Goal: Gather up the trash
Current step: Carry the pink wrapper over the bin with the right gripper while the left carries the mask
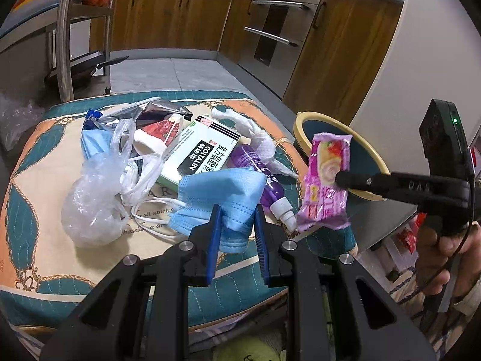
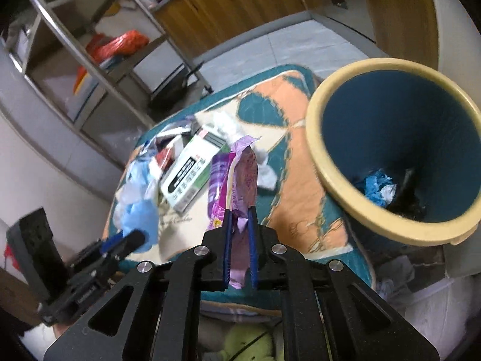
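My right gripper (image 2: 239, 212) is shut on a pink snack wrapper (image 2: 244, 174) and holds it in the air left of the blue bin (image 2: 375, 114) with the cream rim. In the left wrist view the wrapper (image 1: 326, 180) hangs from the right gripper (image 1: 341, 178) in front of the bin (image 1: 303, 123). My left gripper (image 1: 237, 210) has its jaws around the lower edge of a blue face mask (image 1: 219, 195) on the cushion; the mask's fabric sits between the pads. The bin holds some blue and white trash (image 2: 377, 188).
On the patterned cushion (image 1: 39, 156) lie a clear plastic bag (image 1: 93, 198), a COLTALIN box (image 1: 198, 153), a purple bottle (image 1: 267, 180), white tissue (image 1: 258, 135), a second blue mask (image 1: 93, 143) and a red-printed packet (image 1: 159, 132). A metal shelf (image 1: 66, 30) and cabinets (image 1: 168, 15) stand behind.
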The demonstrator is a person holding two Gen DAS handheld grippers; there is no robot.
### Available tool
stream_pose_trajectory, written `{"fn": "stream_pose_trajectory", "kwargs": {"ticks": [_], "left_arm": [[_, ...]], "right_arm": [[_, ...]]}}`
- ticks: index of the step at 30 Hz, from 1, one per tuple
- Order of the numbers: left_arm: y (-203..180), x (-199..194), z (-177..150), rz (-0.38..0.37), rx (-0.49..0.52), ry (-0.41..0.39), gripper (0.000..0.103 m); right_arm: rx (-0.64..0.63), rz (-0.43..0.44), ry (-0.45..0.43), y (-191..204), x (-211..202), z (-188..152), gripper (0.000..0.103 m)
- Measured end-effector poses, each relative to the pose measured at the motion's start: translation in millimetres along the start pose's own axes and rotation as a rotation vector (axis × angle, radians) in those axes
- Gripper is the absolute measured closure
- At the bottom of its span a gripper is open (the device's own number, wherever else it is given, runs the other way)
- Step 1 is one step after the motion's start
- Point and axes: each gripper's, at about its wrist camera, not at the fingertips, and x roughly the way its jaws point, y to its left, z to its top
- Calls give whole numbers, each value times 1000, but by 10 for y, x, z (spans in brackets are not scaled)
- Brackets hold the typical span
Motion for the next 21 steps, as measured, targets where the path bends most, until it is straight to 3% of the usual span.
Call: {"fn": "stream_pose_trajectory", "kwargs": {"ticks": [8,15,21], "left_arm": [[-49,-75,59,-21,2,-23,82],[-284,-223,257,-93,31,-79,82],[-607,-57,468,-161,58,-78,82]], "right_arm": [[9,-8,-20,-70,-104,38,92],[-37,-39,-72,-120,-393,130,92],[-58,-108,-134,-342,-727,246,92]]}}
